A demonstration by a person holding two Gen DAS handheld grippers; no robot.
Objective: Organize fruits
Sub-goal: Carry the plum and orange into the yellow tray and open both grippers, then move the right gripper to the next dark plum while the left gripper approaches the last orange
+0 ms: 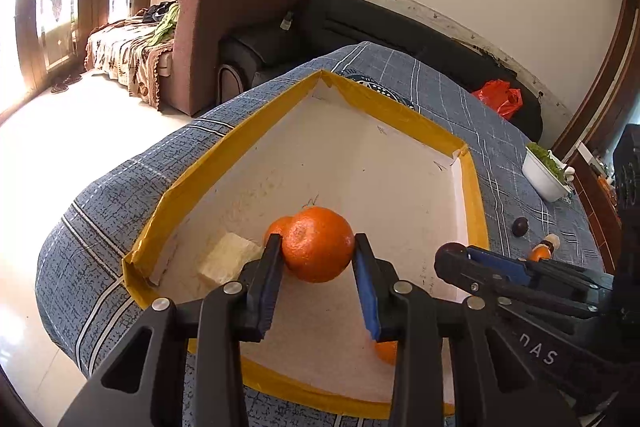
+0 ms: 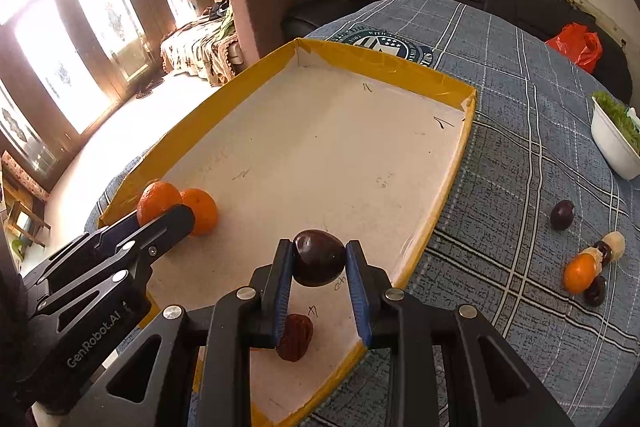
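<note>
Blue plaid bed [image 2: 520, 131] carries a yellow-rimmed tray [image 2: 452, 195]. Left gripper [image 1: 316, 247] clamped on an orange [image 1: 318, 249] over the tray's left edge, touching a second orange [image 1: 276, 227]. Right gripper [image 2: 318, 259] clamped on a dark plum [image 2: 319, 258] above the tray's near corner.

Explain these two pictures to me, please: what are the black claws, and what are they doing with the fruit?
Each claw is a hand-held gripper carried by a person, with a camera looking along its fingers. One picture looks out from the left gripper, which clasps an orange; the other from the right gripper, which clasps a dark plum. Both hang over a yellow-rimmed tray on a blue checked cloth. The tray already holds another orange. More fruit lies on the cloth.
</note>
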